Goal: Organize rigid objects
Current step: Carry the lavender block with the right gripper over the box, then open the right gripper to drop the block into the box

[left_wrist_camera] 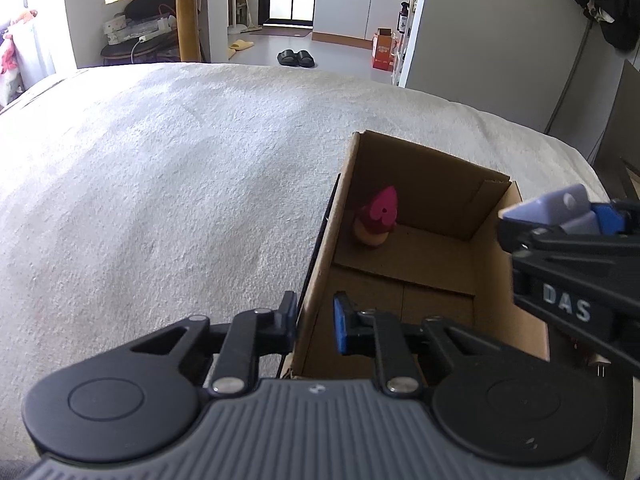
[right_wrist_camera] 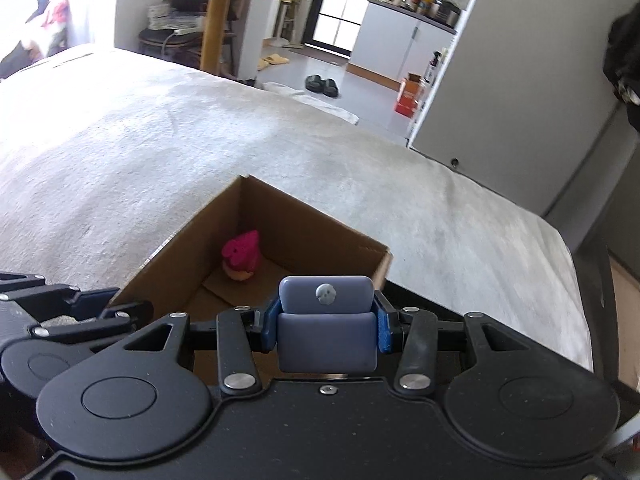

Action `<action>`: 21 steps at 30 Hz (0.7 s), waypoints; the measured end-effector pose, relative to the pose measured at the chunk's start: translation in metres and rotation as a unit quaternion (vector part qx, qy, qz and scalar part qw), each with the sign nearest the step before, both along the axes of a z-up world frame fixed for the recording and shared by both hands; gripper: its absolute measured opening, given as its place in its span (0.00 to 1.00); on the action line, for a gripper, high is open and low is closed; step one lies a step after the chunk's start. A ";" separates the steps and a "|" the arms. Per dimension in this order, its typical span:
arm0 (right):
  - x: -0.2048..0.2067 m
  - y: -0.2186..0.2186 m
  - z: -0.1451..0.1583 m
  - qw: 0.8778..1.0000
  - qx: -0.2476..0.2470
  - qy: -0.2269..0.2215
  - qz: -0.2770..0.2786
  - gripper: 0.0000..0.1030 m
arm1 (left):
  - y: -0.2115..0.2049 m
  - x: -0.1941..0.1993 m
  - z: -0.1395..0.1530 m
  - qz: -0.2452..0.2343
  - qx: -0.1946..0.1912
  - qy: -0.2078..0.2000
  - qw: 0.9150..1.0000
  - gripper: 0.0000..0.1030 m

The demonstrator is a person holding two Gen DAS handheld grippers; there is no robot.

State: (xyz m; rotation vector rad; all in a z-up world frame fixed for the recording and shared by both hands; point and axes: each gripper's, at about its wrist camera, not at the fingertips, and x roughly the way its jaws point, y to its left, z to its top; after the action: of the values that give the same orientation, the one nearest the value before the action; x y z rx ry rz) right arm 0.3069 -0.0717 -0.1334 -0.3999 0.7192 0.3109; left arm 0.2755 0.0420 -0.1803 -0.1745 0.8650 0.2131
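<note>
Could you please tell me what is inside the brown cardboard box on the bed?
A pink toy stands in the far corner of the brown cardboard box. The near floor is hidden behind the grippers.

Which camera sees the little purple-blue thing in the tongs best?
The right wrist view: the purple-blue block sits centred and close, held between the right tongs. The left wrist view catches only its end at the right edge.

Right gripper [right_wrist_camera: 326,330] clamped by its blue pads [right_wrist_camera: 269,330] on a grey-blue hinged case [right_wrist_camera: 327,334], held above the near end of an open cardboard box [right_wrist_camera: 304,220]. Pink toy [right_wrist_camera: 241,260] in the box's far corner. Left gripper [right_wrist_camera: 100,308] at the box's left wall. Box resting on a pale blanket [right_wrist_camera: 440,220].
</note>
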 end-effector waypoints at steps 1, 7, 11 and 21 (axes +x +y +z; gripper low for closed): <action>0.001 0.003 0.000 1.000 -0.001 -0.001 0.004 0.43 | 0.001 0.000 0.000 0.001 -0.003 0.000 1.000 0.17; 0.006 0.012 -0.003 1.000 -0.003 -0.002 0.012 0.43 | 0.007 0.000 -0.003 0.005 -0.016 0.006 1.000 0.15; 0.007 0.016 -0.006 1.000 -0.008 -0.002 0.017 0.43 | 0.011 0.000 -0.003 0.008 -0.028 0.005 1.000 0.14; 0.017 0.027 -0.006 0.999 -0.021 -0.013 0.031 0.43 | 0.015 -0.001 -0.005 0.011 -0.042 0.007 0.999 0.12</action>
State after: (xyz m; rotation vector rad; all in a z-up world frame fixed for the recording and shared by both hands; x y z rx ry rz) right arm 0.3244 -0.0450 -0.1391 -0.4670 0.6889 0.3488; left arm 0.2747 0.0574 -0.1857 -0.2611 0.8864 0.1993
